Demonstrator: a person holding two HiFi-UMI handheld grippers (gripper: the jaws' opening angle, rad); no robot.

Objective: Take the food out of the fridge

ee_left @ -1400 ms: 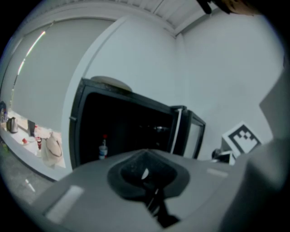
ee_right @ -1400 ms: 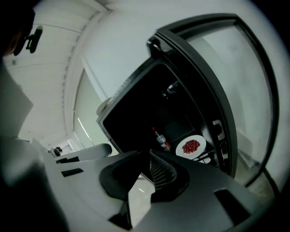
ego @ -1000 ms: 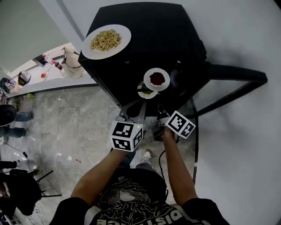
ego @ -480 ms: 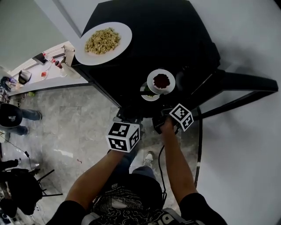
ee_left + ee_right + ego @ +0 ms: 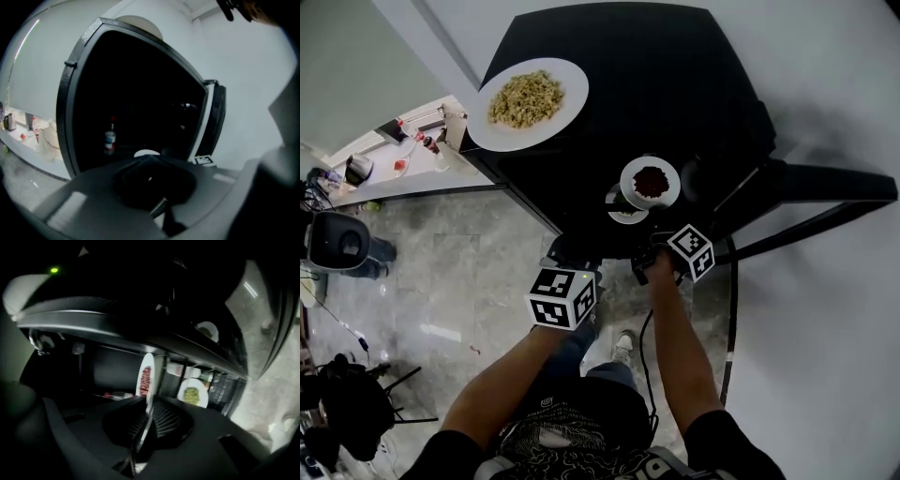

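A small white plate of dark red food (image 5: 651,182) hangs in front of the open black fridge (image 5: 675,84). My right gripper (image 5: 656,217) is shut on its near rim. In the right gripper view the plate (image 5: 146,376) stands edge-on between the ribbed pads (image 5: 164,416). These jaws have just been closing, with the rim between them. A plate of green food (image 5: 192,393) rests on a shelf behind it and shows just under the red plate (image 5: 621,214) from above. My left gripper (image 5: 572,253) hovers at the fridge's front, its jaws (image 5: 147,159) together and holding nothing.
A large white plate of pale yellow food (image 5: 527,103) sits on the fridge top. The fridge door (image 5: 825,183) stands open to the right. A bottle (image 5: 110,138) stands inside at the left. A counter with small items (image 5: 403,155) and people lie far left on the tiled floor.
My right gripper has rolled and sunk slightly, keeping the red-food plate. The left gripper has dropped a little toward the person.
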